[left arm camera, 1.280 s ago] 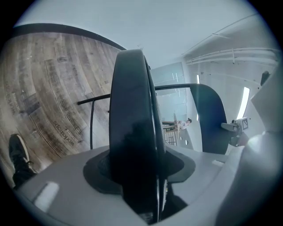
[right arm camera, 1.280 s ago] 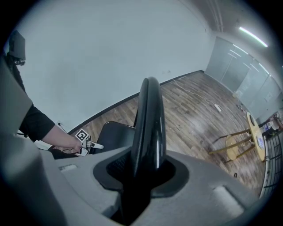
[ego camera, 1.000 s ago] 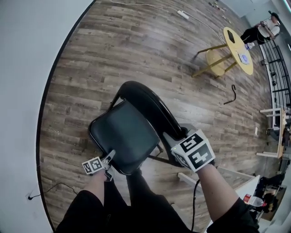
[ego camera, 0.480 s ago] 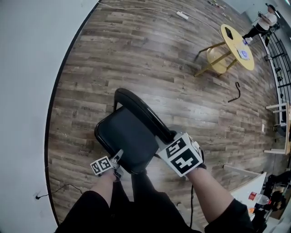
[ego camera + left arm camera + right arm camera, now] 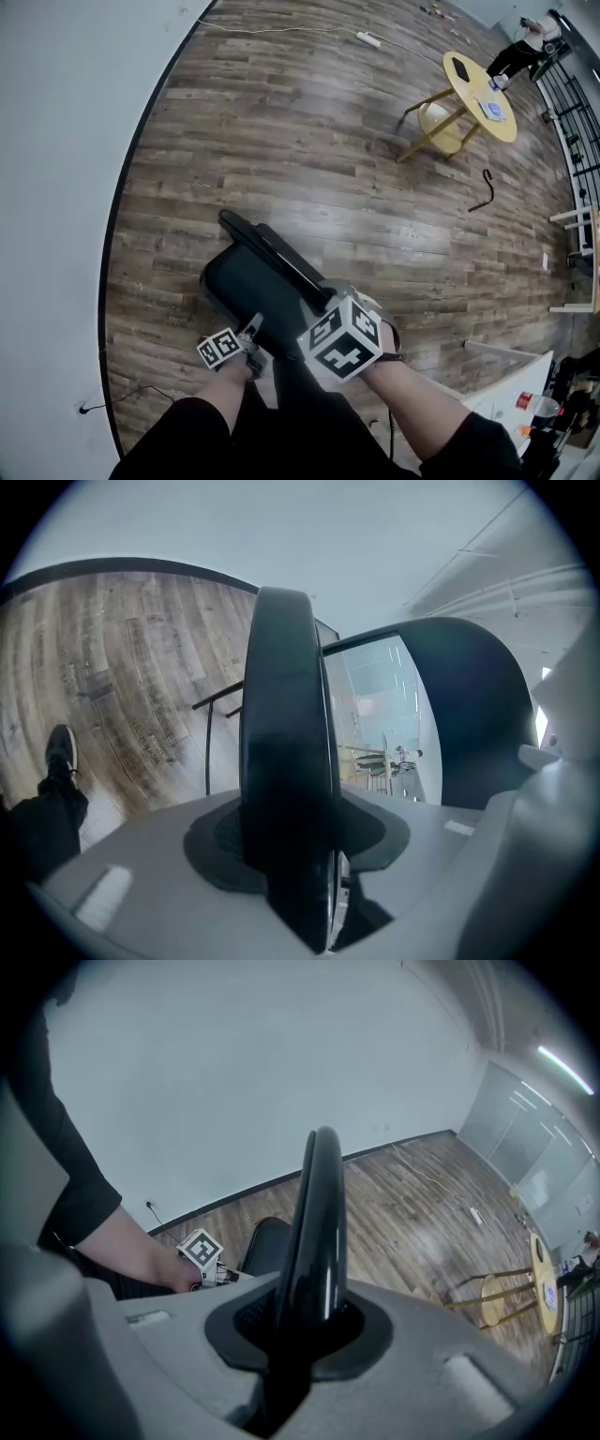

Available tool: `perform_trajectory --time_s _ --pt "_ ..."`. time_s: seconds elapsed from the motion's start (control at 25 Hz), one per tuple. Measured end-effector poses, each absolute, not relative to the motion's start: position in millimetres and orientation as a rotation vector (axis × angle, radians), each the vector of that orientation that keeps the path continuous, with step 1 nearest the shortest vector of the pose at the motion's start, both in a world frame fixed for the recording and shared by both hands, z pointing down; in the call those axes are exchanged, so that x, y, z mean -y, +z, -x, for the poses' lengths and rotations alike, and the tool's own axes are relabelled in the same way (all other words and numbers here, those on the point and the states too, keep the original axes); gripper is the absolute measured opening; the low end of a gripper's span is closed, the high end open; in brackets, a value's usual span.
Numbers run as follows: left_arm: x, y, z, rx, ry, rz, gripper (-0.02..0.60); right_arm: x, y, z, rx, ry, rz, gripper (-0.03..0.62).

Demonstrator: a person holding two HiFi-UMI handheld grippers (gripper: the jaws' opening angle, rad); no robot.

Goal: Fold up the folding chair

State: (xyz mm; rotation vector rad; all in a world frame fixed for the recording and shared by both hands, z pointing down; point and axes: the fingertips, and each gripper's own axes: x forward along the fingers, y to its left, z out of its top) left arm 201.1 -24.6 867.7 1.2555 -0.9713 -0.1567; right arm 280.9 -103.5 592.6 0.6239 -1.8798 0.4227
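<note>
The black folding chair [image 5: 255,284] stands on the wood floor just in front of my legs, with seat and backrest [image 5: 272,251] lying close together. My left gripper [image 5: 251,330] is shut on the seat's front edge [image 5: 286,761], which fills the gap between its jaws; they have just been closing on it. My right gripper [image 5: 323,300], under its marker cube, is shut on the backrest's top edge [image 5: 314,1232], and its jaws have also just been closing. The right gripper view shows the left gripper [image 5: 202,1251] beside the seat [image 5: 267,1241].
A grey wall [image 5: 56,187] runs along the left. At the far right stand a round yellow table [image 5: 483,94] and a yellow stool [image 5: 439,127]. A power strip [image 5: 367,39] with its cable and a dark hook-shaped thing [image 5: 483,192] lie on the floor.
The backrest has swung down toward the seat, so the chair looks flatter. My right gripper has moved left with the backrest. My left gripper has risen slightly with the seat edge.
</note>
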Motion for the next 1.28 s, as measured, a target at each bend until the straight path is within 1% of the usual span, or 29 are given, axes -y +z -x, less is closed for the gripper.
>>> perform_trajectory --time_s 0.72,1.04,1.28 --pt "11 828 -233 0.960 -0.220 -1.223 0.163 27 592 -245 1.856 0.244 -0.500 0.056" --pt "8 811 -240 0.957 -0.237 -1.221 0.150 14 586 -243 1.848 0.184 -0.446 0.063" --pt "36 789 -263 0.921 -0.264 -1.263 0.130 0 587 -236 1.833 0.143 -0.405 0.083"
